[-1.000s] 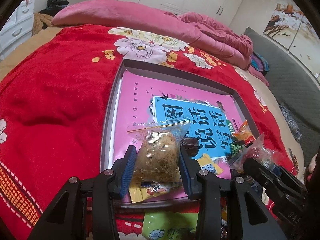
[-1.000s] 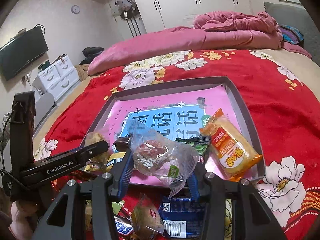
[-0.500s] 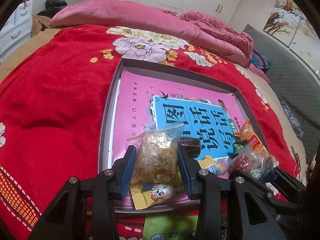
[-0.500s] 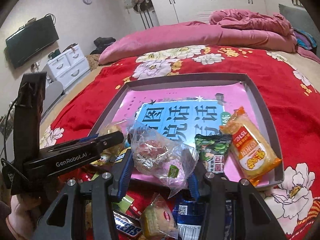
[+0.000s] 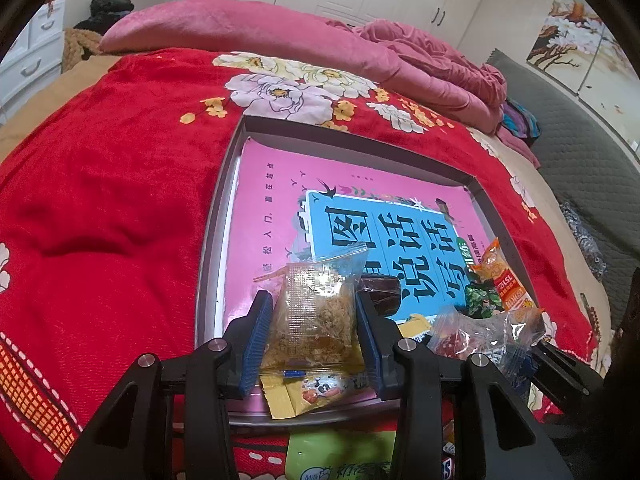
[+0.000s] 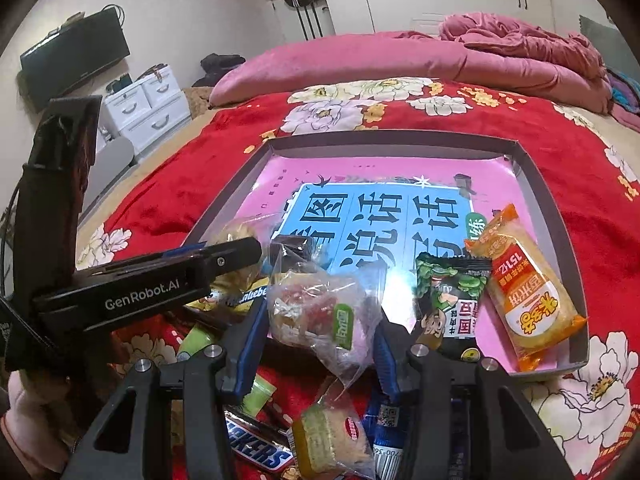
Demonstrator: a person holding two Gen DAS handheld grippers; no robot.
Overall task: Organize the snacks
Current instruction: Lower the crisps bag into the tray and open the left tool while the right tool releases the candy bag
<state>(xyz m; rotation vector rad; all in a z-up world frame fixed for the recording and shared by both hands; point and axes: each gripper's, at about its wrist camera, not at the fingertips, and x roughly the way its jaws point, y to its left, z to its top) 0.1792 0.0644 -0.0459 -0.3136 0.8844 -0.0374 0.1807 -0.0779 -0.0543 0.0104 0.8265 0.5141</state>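
— Between my left jaws, what do you see?

— A clear packet of golden floss cake, pinched by both blue pads of my left gripper over the near edge of the grey tray.

— And my right side?

— My right gripper is pinching a crinkled clear bag with a reddish pastry, held just at the tray's near rim.

— What lies in the tray?

— A pink book with a blue panel lines the bottom. On it, at the right, an orange rice-cracker pack lies just beside a green pea packet.

— And nearer me?

— On the red flowered blanket, a Snickers bar and a small wrapped cake lie under my right jaws.
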